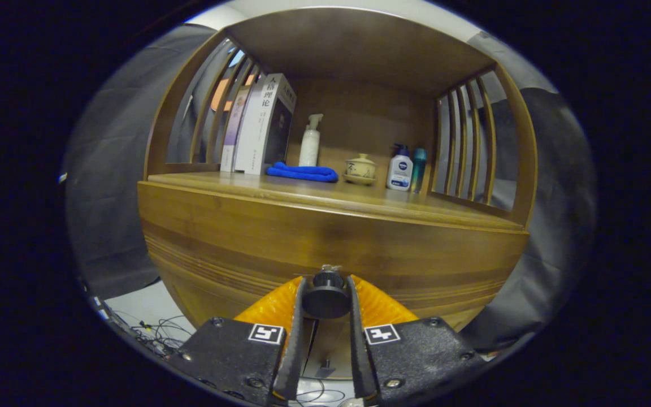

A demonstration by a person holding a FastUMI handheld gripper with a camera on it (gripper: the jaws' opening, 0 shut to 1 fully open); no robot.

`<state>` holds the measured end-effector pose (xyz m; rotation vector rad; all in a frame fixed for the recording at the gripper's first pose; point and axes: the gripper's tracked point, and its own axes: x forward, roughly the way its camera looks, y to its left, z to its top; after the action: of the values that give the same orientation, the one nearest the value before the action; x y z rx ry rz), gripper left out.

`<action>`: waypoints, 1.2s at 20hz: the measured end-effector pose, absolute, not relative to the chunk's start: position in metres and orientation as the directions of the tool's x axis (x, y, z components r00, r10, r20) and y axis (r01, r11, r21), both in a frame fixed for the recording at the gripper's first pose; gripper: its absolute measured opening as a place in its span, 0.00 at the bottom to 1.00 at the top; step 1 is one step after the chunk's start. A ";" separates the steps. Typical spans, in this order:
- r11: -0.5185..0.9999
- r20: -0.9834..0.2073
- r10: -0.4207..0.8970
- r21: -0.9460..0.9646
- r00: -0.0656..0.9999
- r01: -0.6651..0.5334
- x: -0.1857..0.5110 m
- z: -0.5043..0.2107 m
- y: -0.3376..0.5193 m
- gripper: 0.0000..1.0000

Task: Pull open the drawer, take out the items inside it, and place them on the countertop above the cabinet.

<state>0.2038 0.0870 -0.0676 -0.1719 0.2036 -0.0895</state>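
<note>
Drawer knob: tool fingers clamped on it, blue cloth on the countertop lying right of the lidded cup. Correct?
One thing is wrong. In the gripper view the blue cloth lies left of the lidded cup, by the books. The rest stands: the tool has both fingers pressed on the drawer knob, and the cloth is on the countertop.
</note>
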 end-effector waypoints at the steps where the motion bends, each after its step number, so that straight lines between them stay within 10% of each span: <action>1: 0.982 -0.196 -0.100 -0.179 0.975 0.065 0.202 -0.068 0.086 0.38; 24: 0.997 -0.206 -0.006 -0.082 0.978 -0.011 0.032 -0.074 0.097 0.36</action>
<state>0.0316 0.0975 -0.0740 -0.0834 0.2081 0.0023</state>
